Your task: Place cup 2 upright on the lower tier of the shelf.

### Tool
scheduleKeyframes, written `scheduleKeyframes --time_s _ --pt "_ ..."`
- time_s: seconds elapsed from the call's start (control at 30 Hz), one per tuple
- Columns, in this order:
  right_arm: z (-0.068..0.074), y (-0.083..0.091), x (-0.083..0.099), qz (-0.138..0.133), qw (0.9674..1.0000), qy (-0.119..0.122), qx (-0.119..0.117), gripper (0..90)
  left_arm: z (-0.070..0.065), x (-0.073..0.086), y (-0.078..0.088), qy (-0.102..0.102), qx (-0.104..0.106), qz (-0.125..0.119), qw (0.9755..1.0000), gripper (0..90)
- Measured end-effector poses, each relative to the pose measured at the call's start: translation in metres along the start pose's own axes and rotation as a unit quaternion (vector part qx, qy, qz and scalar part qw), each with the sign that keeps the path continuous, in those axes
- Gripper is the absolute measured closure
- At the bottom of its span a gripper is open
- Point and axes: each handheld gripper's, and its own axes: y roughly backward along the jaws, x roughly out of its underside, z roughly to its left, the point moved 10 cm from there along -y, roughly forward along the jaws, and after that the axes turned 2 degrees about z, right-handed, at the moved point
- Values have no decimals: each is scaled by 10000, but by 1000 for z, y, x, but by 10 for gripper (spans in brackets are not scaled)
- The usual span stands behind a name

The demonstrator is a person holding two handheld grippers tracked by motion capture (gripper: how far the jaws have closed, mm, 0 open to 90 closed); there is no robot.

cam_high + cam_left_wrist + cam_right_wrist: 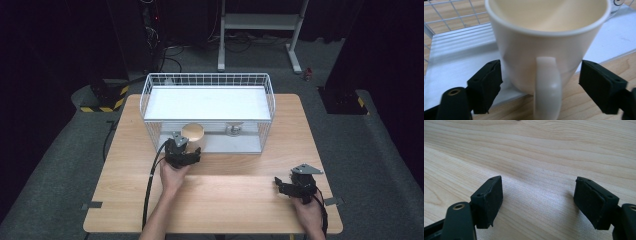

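Lab or test studio: black curtains (45, 45), hazard-taped stand bases (102, 102), cables (165, 55), lone table (210, 200).

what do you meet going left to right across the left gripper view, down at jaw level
left pad of the left hand-held gripper → cream mug, its handle facing the camera → right pad. Neither pad touches the mug yet.
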Motion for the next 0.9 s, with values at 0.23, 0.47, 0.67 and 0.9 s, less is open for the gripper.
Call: scheduleKeyframes --time_s 0.23,0.47,0.67,0.9 --pt "0 0 0 0 10000 -5 3 234 2 -3 -3 -37 -93 106 9999 225" --pt "0 0 0 1 10000 -7 5 234 4 -3 -6 46 -150 143 9998 288" --pt "0 0 0 1 10000 -8 4 234 4 -4 -7 70 -191 119 9997 321" --pt "0 0 0 2 10000 -9 4 233 4 -2 -8 -33 -268 191 9995 337"
